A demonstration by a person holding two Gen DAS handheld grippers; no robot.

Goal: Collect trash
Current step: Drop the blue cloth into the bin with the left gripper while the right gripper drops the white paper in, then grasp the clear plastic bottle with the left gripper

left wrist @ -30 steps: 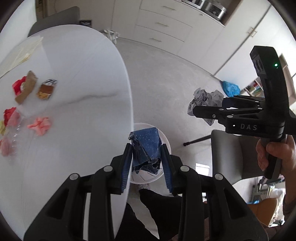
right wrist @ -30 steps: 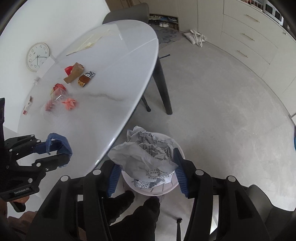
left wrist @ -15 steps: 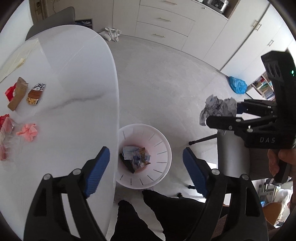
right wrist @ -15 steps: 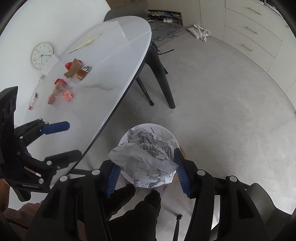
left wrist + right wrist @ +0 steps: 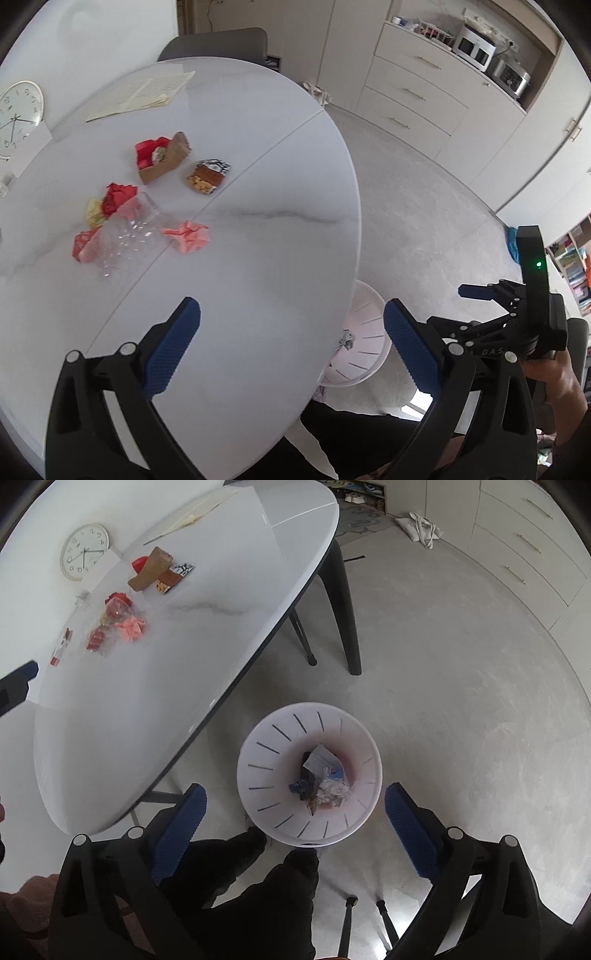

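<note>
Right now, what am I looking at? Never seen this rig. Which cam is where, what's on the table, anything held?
No robot here: a person carries a hand-held two-finger gripper in each hand, and a fisheye camera on each one looks forward along its blue-padded fingers.

The left wrist view shows the left gripper over the white table; the right gripper shows at the side, in the person's hand. The right wrist view shows the right gripper above the white bin on the floor.

Both sets of jaws have just been opening and stand wide with nothing between them. Crumpled paper and wrappers lie in the bin.

On the table: a brown carton, a snack wrapper, a pink paper ball, a clear plastic bottle among red scraps, and some papers.
</note>
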